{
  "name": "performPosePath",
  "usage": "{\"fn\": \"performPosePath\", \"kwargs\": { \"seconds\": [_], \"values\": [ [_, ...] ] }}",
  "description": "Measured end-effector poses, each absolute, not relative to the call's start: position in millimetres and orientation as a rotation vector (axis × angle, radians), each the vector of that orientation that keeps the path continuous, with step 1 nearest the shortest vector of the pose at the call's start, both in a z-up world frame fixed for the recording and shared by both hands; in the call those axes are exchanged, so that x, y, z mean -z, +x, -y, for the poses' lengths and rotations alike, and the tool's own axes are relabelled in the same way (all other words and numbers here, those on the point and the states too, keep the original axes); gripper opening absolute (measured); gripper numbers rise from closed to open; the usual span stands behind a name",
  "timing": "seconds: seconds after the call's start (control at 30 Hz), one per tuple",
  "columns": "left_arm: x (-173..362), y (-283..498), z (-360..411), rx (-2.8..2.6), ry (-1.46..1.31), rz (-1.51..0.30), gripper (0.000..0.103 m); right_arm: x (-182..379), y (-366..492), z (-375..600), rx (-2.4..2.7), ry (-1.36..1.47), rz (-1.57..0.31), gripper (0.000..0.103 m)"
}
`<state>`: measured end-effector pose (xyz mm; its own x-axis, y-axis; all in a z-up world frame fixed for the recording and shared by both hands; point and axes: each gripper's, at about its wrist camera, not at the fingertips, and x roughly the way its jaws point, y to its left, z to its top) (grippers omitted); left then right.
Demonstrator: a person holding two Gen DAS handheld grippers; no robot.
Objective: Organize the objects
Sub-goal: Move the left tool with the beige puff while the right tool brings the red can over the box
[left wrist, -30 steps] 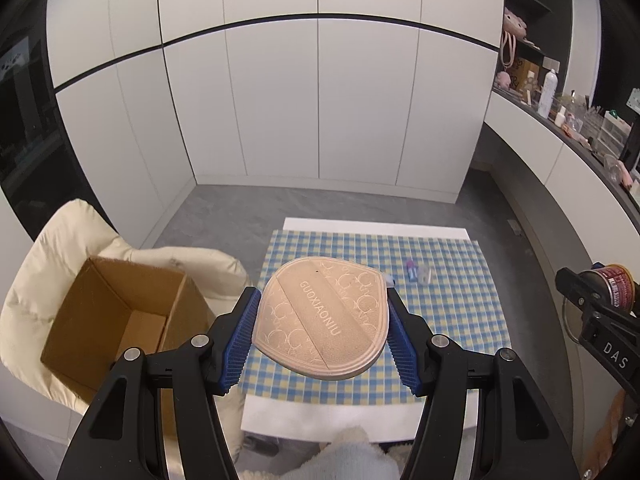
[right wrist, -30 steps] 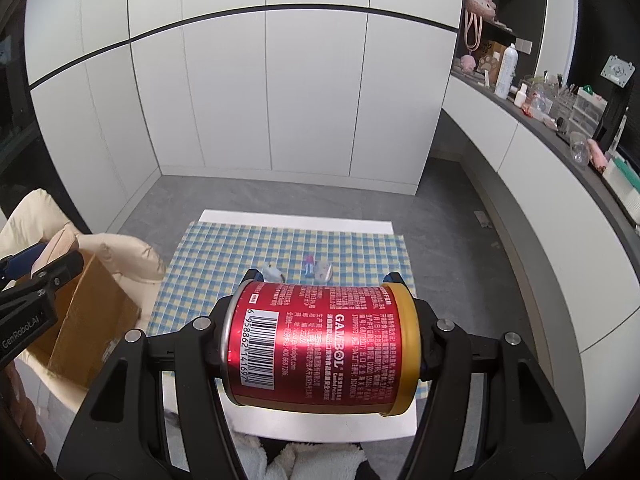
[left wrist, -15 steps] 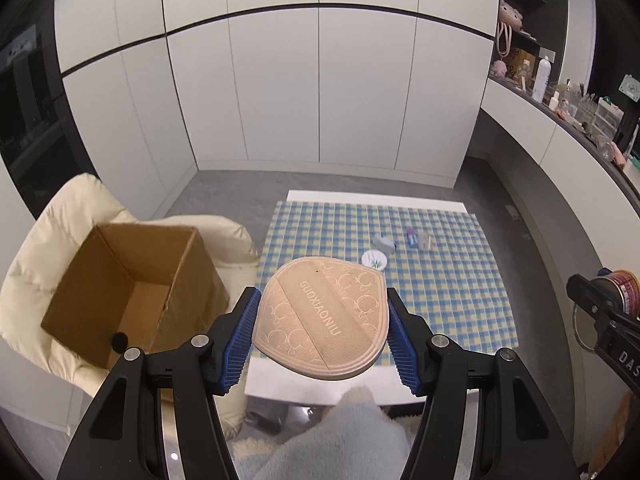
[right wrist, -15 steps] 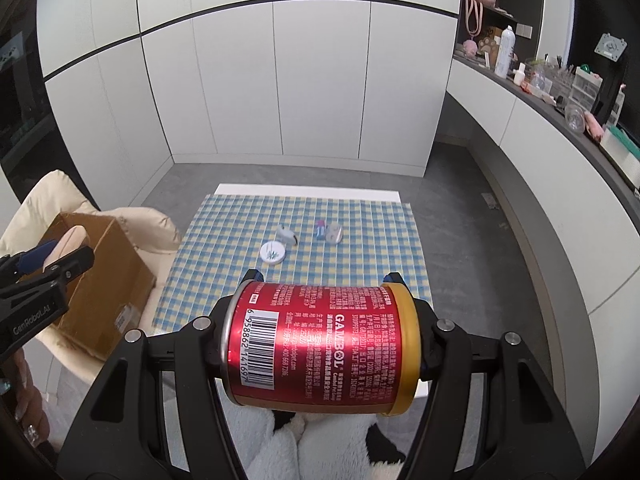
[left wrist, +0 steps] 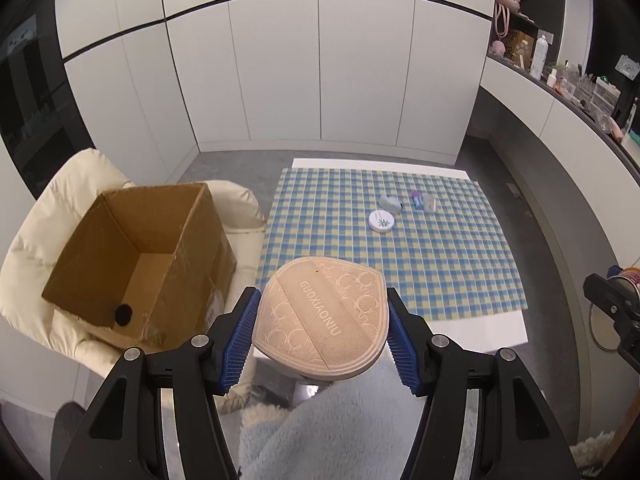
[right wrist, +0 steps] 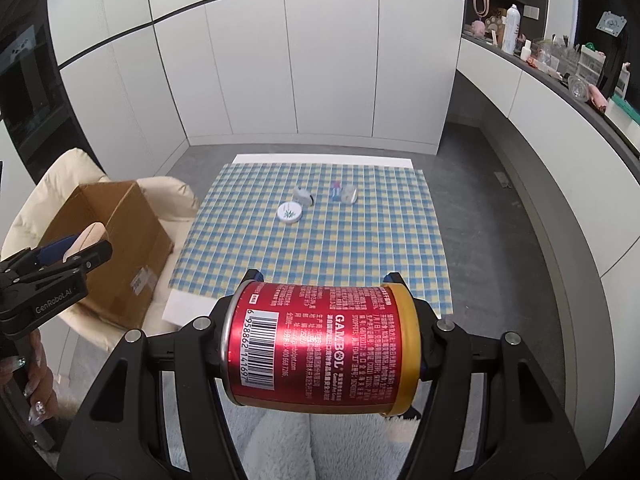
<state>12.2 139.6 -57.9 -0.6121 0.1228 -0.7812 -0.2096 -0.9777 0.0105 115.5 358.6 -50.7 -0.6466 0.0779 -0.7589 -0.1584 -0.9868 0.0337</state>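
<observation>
Fingers of the left gripper [left wrist: 320,334] pinch a flat pink puff [left wrist: 322,320] by its edges, right of the open cardboard box [left wrist: 140,256]; it looks light and soft. Right gripper [right wrist: 320,344] fingers clamp a red can [right wrist: 320,344] by its ends: rigid, slippery, heavier. Both point steeply down; small items stay on the counter [left wrist: 400,248].
</observation>
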Motion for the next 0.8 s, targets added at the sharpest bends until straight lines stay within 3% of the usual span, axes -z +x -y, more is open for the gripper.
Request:
{"fn": "performPosePath", "kwargs": {
  "seconds": [0.8],
  "values": [
    [55,47,-125,-2.677,-1.245,-0.172,0.062,65,171,-351,-2.696,-1.305,-0.154,0.064]
  ]
}}
